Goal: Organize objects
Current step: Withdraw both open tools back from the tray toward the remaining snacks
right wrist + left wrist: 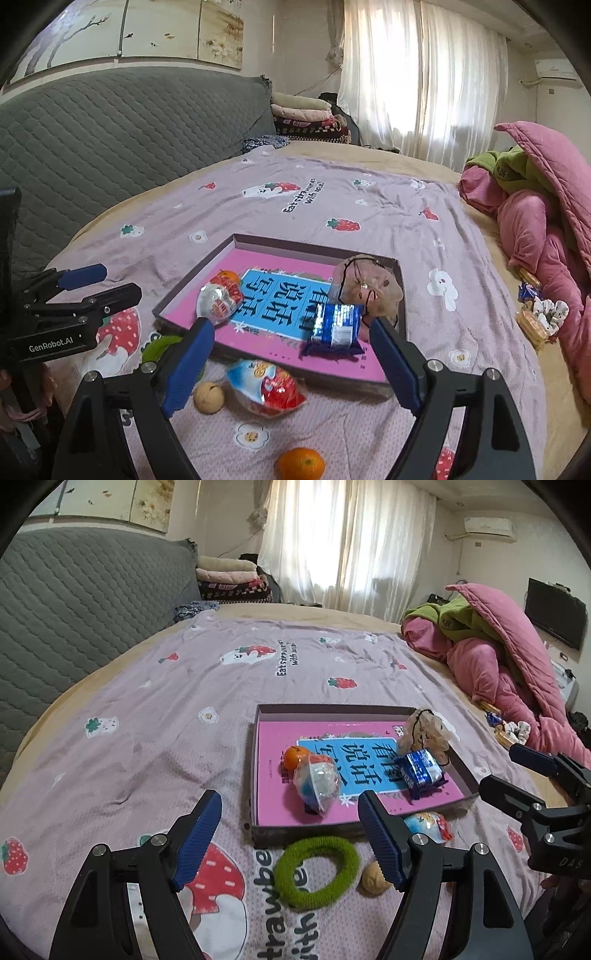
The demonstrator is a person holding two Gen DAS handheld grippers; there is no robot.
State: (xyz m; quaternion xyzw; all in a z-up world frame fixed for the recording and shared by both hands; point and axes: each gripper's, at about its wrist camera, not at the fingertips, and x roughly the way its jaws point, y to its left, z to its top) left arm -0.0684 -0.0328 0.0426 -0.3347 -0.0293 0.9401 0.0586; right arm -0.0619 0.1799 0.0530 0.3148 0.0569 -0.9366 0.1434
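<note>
A bed (129,709) under a lilac strawberry sheet filled the frame. A grey quilted headboard (74,602) stood upper left. Bright white curtains (347,542) hung top centre; a TV (554,613) and air conditioner (489,526) were upper right.

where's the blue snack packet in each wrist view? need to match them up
Left wrist: blue snack packet right of centre, inside the tray, near its right wall.
Right wrist: blue snack packet centre, near the tray's front edge, between the fingers' tips in the image.
Shared landmark: the beige scrunchie just behind the packet.
</note>
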